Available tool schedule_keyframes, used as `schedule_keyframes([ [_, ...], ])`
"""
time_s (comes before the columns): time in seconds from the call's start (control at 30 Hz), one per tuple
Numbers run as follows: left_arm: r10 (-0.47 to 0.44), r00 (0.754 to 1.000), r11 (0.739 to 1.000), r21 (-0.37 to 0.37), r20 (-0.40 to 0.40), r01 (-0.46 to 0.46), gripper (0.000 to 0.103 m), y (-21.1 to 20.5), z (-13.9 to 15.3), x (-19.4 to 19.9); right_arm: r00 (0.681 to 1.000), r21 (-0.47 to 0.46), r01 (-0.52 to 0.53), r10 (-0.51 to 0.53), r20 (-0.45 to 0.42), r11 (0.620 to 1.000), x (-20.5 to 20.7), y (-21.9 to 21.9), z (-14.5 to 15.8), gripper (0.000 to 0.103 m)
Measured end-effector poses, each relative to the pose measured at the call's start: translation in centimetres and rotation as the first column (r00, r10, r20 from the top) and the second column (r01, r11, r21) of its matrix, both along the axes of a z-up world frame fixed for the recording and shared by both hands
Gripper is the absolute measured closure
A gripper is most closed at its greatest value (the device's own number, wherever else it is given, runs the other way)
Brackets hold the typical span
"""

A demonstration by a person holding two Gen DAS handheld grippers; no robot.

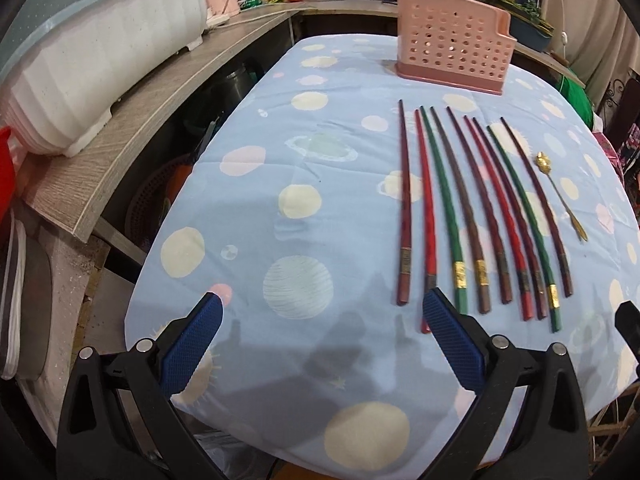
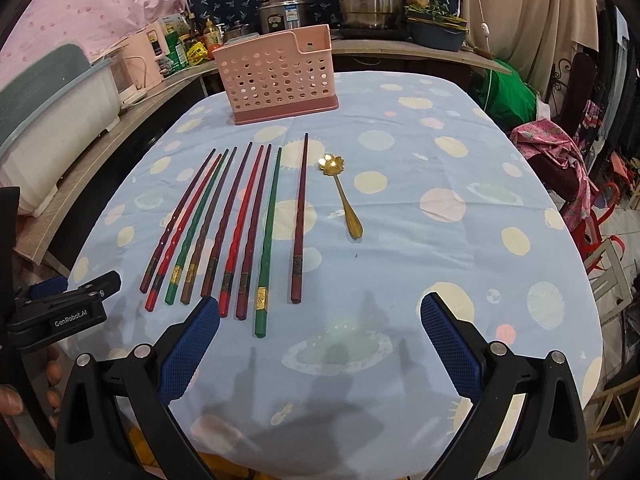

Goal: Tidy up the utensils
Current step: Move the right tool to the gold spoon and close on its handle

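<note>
Both grippers, left (image 1: pixel 320 316) and right (image 2: pixel 320 316), are held low over the bench (image 2: pixel 460 152), jaws spread and empty. Nine chopsticks (image 2: pixel 224 224) and a gold spoon (image 2: pixel 344 196) lie at twelve o'clock before the pink holder (image 2: pixel 280 76); one thick end should be pinched squarely.

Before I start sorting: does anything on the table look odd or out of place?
Nothing is spilled or broken. One small gold flower-bowl spoon lies apart beside the row of red, green and brown chopsticks; the pink perforated plastic holder stands upright.
</note>
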State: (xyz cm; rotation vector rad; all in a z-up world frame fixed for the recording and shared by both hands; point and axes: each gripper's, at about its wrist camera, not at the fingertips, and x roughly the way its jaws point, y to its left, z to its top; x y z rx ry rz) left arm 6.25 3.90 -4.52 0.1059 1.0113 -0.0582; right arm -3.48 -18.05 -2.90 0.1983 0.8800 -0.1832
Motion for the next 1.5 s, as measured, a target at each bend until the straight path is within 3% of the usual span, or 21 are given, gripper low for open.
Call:
schedule_keyframes([
  [0.3,-0.051,0.998,0.999,-0.006,-0.028,0.051,0.014,-1.2,-1.3,1.8,1.000,-0.006,0.000,0.000,-0.020,1.000,1.7,-0.2,-0.3,0.007],
  [0.8,-0.057,0.996,0.998,-0.022,-0.075,0.056,0.026,-1.5,-3.2,3.8,0.999,0.001,-0.005,0.005,-0.046,1.000,3.9,-0.8,-1.1,0.014],
  [1.0,-0.075,0.994,0.996,-0.055,-0.082,0.071,0.046,-1.5,-2.9,3.9,0.998,0.033,-0.002,0.004,-0.056,0.999,4.9,-1.7,-1.7,0.031],
  [1.27,-0.074,0.994,0.995,-0.066,-0.086,0.068,0.085,-1.3,-2.6,4.2,0.998,0.069,0.002,0.002,-0.066,0.998,6.5,-3.4,-2.8,0.061],
  [1.33,-0.072,0.994,0.996,-0.061,-0.086,0.067,0.089,-1.4,-2.6,4.2,0.998,0.063,-0.002,0.007,-0.070,0.998,7.0,-3.6,-3.1,0.070],
  [1.5,-0.078,0.993,0.996,-0.041,-0.085,0.074,0.089,-1.8,-2.6,4.3,0.997,0.052,-0.002,0.006,-0.079,0.999,8.6,-4.3,-3.9,0.081],
])
